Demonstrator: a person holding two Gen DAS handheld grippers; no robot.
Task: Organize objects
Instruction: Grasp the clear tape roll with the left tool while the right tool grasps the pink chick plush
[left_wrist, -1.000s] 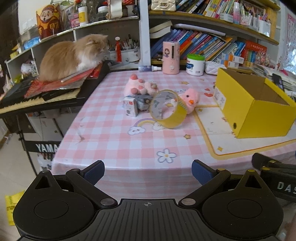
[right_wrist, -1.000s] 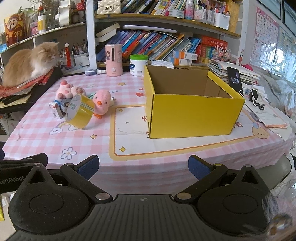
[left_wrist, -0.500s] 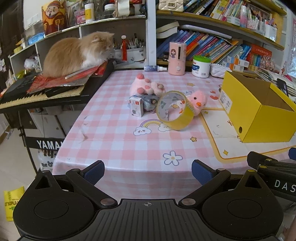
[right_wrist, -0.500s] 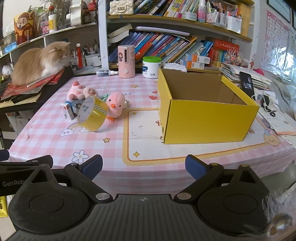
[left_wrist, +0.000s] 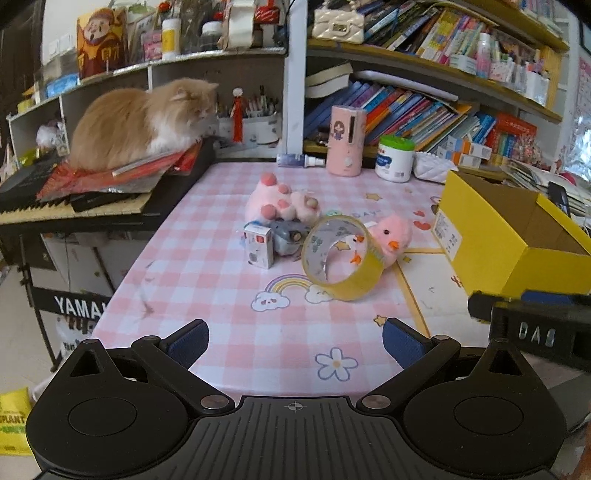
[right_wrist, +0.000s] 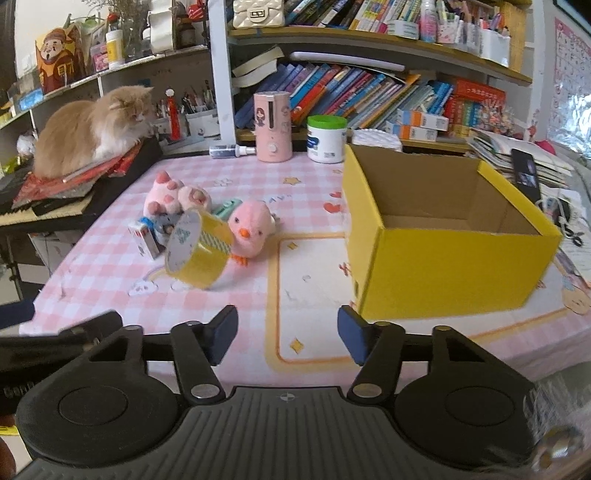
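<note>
Left claw (left_wrist: 294, 338): spread wide, nothing between the pads, held low at the near edge of the worktop (left_wrist: 229, 295).
Right claw (right_wrist: 287, 338): closing, pads partly drawn in, nothing between them; aimed at the bare mat between tape and box.
Step in hand: approach, judged; no object gripped yet, yellow box (right_wrist: 443, 254) empty.
Tape roll (left_wrist: 341, 258): on edge on the worktop, tilted, leaning against the pink chick (left_wrist: 393, 236); nearest item to both claws.
Tape roll axis: bore axis near level, open face turned toward the left claw; rim stands upright.
Other items: paw plush (left_wrist: 280, 201), small carton (left_wrist: 259, 245), grey toy (left_wrist: 286, 238), clustered touching behind the tape.
Next move, judged: advance over the cluster, pinch one wall of the roll through the bore, carry to the box at right.
</note>
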